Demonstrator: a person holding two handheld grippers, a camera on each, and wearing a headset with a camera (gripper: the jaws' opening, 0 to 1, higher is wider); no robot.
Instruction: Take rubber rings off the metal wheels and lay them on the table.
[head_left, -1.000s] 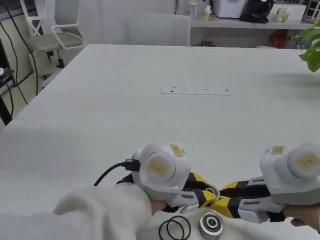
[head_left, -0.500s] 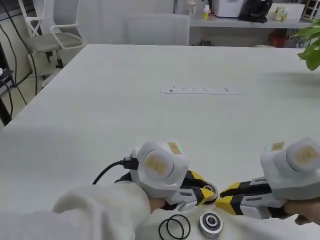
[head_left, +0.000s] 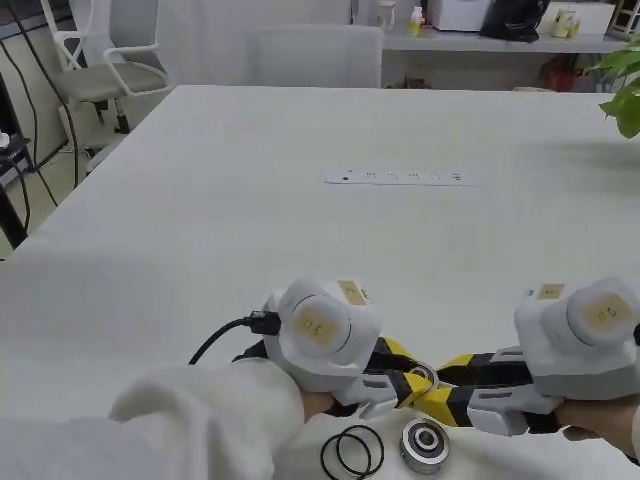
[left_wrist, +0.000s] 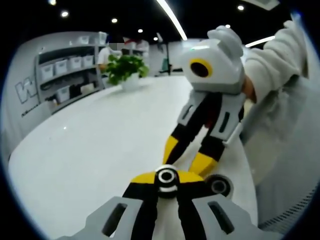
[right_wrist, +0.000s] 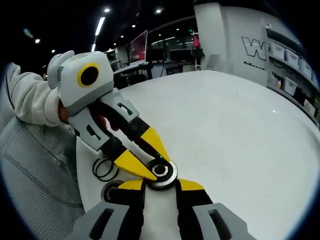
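Low over the white table (head_left: 300, 200), the left gripper (head_left: 408, 388) clamps a small, stiff, probably heavy metal wheel (left_wrist: 166, 180); the right gripper (left_wrist: 184, 161) flanks its thin, likely stretchy rubber ring (right_wrist: 172, 178), grip unclear, best pinched at the rim.

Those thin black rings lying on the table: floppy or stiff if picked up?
Probably floppy and very light: the black rings look thin and wiry. Lying flat on the table, they seem unlikely to roll.
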